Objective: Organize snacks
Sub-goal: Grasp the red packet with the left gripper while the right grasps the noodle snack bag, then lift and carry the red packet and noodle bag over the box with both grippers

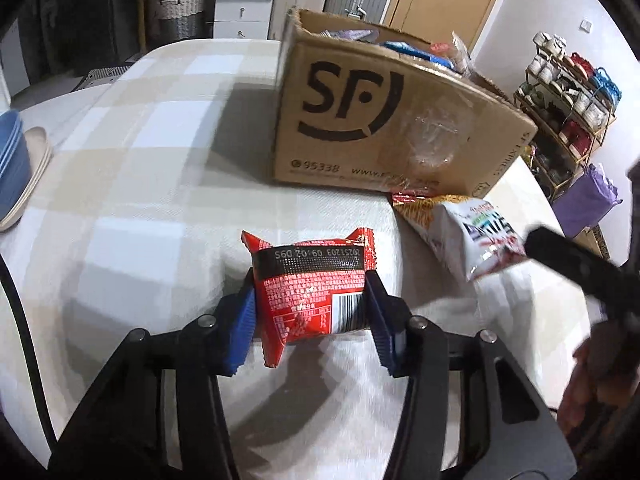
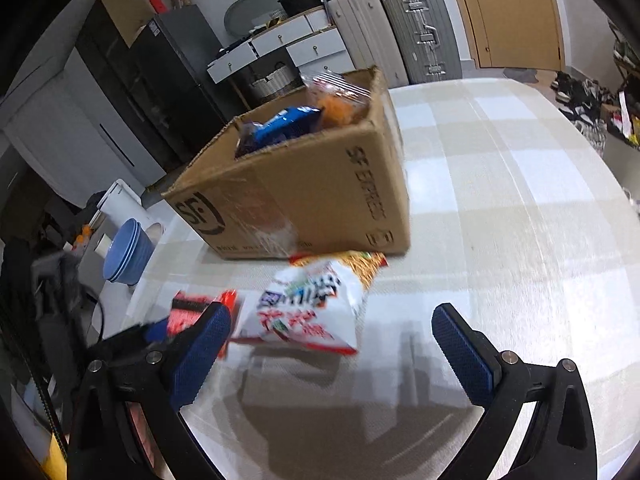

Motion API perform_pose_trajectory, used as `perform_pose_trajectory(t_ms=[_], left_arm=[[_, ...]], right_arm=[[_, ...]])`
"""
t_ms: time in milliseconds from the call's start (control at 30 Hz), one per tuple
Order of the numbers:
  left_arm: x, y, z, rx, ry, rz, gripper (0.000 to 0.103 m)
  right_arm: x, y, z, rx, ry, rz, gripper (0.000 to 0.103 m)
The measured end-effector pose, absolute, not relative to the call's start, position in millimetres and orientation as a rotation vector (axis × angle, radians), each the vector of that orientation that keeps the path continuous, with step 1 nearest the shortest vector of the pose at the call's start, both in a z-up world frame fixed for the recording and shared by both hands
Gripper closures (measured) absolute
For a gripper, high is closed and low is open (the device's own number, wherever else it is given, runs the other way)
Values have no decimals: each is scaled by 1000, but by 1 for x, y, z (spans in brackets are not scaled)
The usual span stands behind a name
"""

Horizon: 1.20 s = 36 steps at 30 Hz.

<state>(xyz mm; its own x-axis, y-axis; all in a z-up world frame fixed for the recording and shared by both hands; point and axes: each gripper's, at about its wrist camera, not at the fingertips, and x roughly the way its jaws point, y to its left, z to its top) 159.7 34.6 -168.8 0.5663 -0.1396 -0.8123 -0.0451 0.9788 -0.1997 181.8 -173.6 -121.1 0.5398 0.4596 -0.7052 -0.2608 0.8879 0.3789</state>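
Left hand-held gripper: closed on the red snack packet, blue pads pressing its two sides at mid-body; the packet looks lifted a little off the surface, though that is hard to tell.
Red snack packet: small, puffy, glossy foil, printed back facing up with barcode and date strip; likely light and soft, and slippery if pinched by the crimped end flaps, so the mid-body hold looks the safer one.
Right hand-held gripper: jaws spread wide, nothing between them, hovering just short of the white snack bag.
White snack bag: lying flat on the surface just in front of the cardboard box, beside the red packet; air-filled and crinkly, probably light with brittle contents, so a gentle squeeze across the middle or along a sealed edge would suit.
Surface: covered in a pale checked cloth.
Cardboard box: open at the top, standing behind both snacks, already holding a blue packet and an orange-filled clear bag.
Blue bowls: stacked at the far left edge, well apart from the snacks.
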Motion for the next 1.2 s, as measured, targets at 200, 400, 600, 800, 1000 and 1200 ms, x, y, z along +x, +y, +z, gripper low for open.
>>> perform_pose_trajectory(t_ms=[200,400,600,800,1000,1200], left_arm=[[140,45,-160,-250,951,-73,56],[139,48,-158,-263,967,-84,56],[116,62,-172,-284,979,-85,56],[100,53,-171,-280,981,-105,56],[86,46,-162,-266,964,-115,56],[70,35,-151,-243,949,-135,56]], right_arm=[[207,-140,-122,85,943,395,1],[224,-111,-140,-29,1025,387,1],[223,-109,-146,-53,1027,378,34],[210,-118,-141,-9,1011,419,45],[181,-130,-137,45,991,489,46],[139,-146,-118,132,927,580,46]])
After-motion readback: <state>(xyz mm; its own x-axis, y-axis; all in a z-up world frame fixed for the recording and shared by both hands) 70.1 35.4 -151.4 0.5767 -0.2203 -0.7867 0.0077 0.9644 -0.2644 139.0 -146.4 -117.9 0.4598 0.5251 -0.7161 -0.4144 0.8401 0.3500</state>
